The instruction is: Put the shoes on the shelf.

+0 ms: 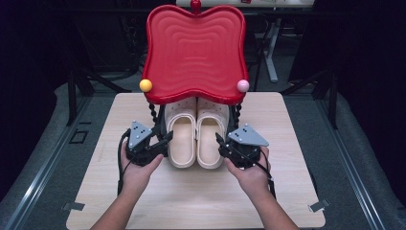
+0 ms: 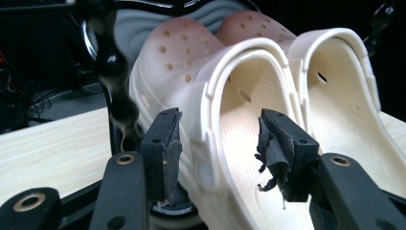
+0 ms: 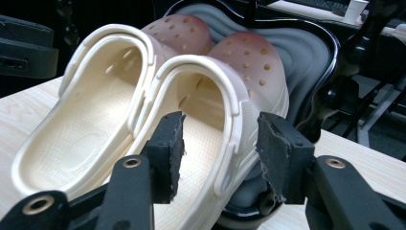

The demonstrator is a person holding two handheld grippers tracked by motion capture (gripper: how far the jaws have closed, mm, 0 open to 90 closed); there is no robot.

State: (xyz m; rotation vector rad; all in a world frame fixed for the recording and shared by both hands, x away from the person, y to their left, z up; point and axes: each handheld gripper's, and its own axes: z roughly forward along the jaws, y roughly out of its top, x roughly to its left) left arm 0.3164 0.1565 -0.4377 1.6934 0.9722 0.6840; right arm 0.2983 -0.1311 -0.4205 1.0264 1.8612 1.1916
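So I've got a gripper in each hand and a pair of cream clogs sitting side by side on the lower shelf of a little stand, right ahead of both grippers, under the red tray [image 1: 195, 52]. My left gripper [image 2: 218, 148] has its jaws apart, straddling the outer side wall of the left clog [image 2: 225, 86]: one jaw outside, one inside the shoe. The right gripper [image 3: 220, 153] is open too, straddling the outer wall of the right clog [image 3: 225, 96] the same way.

What worries me: that wall is soft foam, so if I clamp too shallow it'll probably just fold and slip out. The pads [image 2: 273, 153] are frayed too, which won't help grip. Also the stand's black post [image 2: 115, 86] is just beside my left jaw, so I could nudge the whole stand. And lifting straight up likely bumps the toes on the tray overhead.
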